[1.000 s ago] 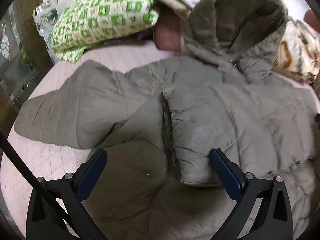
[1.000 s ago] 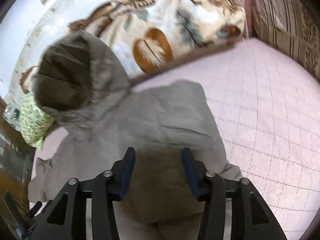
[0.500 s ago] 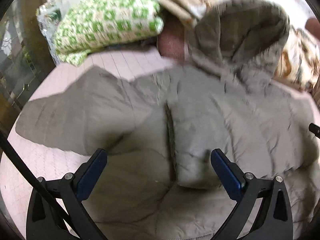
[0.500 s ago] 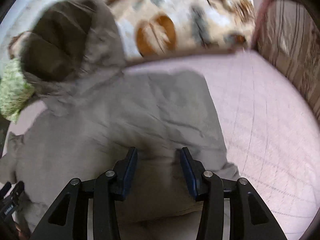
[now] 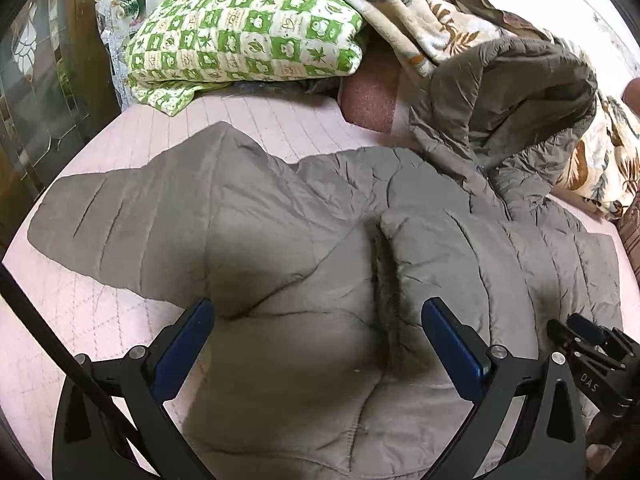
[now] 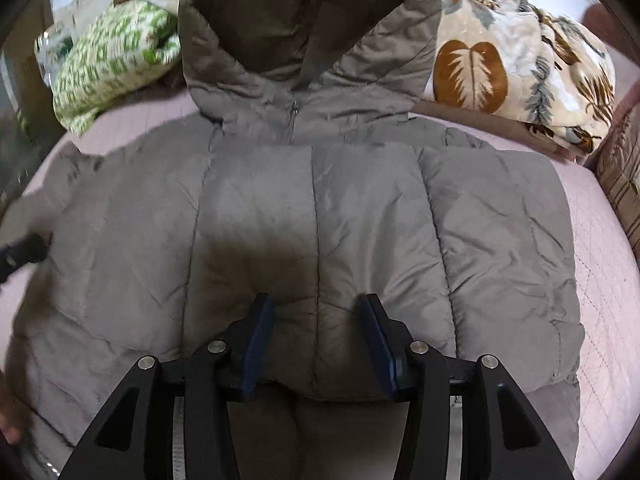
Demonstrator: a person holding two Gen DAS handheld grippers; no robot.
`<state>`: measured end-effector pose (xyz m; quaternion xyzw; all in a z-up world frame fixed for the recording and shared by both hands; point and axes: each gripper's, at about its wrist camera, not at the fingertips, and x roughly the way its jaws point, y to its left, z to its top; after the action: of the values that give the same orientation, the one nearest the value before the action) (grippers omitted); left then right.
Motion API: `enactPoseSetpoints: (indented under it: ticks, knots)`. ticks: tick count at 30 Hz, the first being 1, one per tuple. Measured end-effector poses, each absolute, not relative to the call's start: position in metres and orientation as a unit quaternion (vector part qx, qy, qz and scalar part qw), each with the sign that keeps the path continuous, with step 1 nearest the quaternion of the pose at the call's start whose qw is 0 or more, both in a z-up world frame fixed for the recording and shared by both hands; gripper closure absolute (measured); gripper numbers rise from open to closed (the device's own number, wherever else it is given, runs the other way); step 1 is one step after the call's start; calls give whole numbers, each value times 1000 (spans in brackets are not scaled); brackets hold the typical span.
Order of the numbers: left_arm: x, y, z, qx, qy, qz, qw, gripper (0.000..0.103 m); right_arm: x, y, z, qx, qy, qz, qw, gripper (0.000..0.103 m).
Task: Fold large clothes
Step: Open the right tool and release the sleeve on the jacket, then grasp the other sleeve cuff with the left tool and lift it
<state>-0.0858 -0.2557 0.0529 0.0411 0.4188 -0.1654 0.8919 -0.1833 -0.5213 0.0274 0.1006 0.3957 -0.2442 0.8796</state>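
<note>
With one sleeve folded across the grey padded jacket (image 6: 320, 220) on the pink bed (image 6: 600, 288), you swing your right gripper (image 6: 316, 344) square over it, jaws half-apart, just widening, gripping nothing, while your left gripper (image 5: 316, 344) hangs wide open over the unfolded sleeve (image 5: 132, 216).
</note>
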Motion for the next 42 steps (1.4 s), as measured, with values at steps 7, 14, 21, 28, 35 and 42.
enactPoseSetpoints:
  ticks: [7,14,21,28,35,42]
  knots:
    - [-58,-204,69,-11,410,-139,901,0,-193,-511,48,113,361,-230,897,50]
    - [-13,-111,66,-111,428,-76,894,0,-186,-476,54,84,365,-200,905,45]
    - [10,-41,56,-161,431,-37,887,0,-214,-444,62,109,342,-176,916,45]
    - [28,23,38,-224,440,-21,869,0,-232,-422,60,94,318,-166,929,42]
    - [44,98,9,-375,423,-51,823,4,-230,-433,61,97,297,-169,935,42]
    - [63,118,-10,-418,419,-45,805,23,-225,-428,56,84,299,-160,937,42]
